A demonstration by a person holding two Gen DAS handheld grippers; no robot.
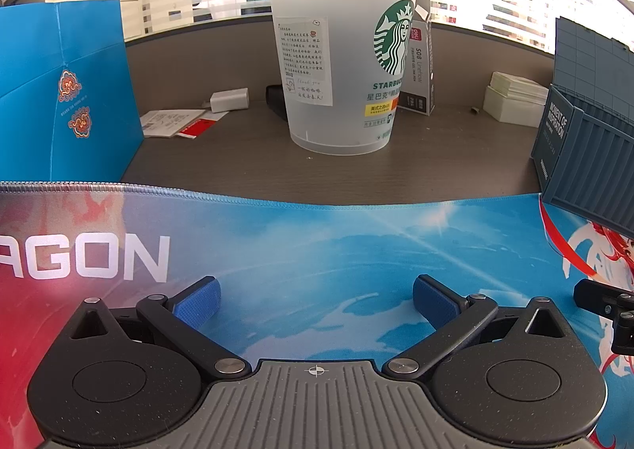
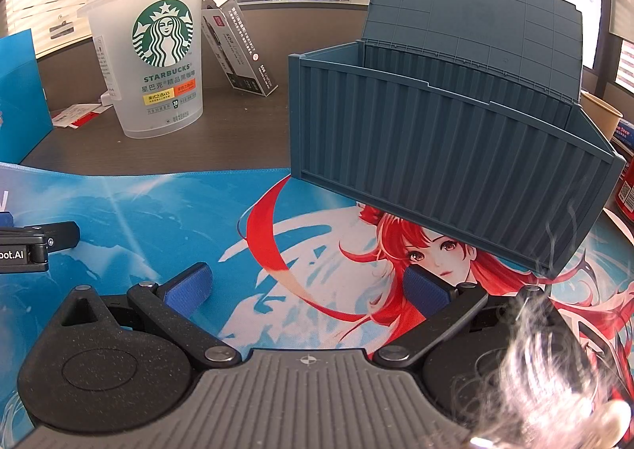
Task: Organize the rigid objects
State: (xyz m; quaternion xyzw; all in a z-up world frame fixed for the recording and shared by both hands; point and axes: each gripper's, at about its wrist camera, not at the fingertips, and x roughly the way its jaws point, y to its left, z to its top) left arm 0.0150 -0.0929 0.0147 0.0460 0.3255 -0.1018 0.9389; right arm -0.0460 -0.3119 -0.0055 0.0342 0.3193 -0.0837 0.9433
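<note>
A frosted Starbucks tub (image 1: 337, 65) with a lid stands upright on the grey desk, straight ahead of my left gripper (image 1: 316, 301), which hovers open and empty over the printed desk mat (image 1: 297, 243). The tub (image 2: 152, 65) shows at upper left in the right wrist view. A blue-grey container-style box (image 2: 447, 156) with its lid tipped up behind stands just ahead and right of my right gripper (image 2: 307, 288), also open and empty. Its corner (image 1: 586, 160) shows at the left wrist view's right edge. A black-and-white pen carton (image 2: 245, 49) leans behind the tub.
A blue paper bag (image 1: 67, 92) stands at the left. A white charger (image 1: 230, 99), papers (image 1: 174, 122), a black object (image 1: 275, 99) and a white box (image 1: 515, 102) lie on the desk. A paper cup (image 2: 602, 114) and a red can (image 2: 626, 187) sit right of the box.
</note>
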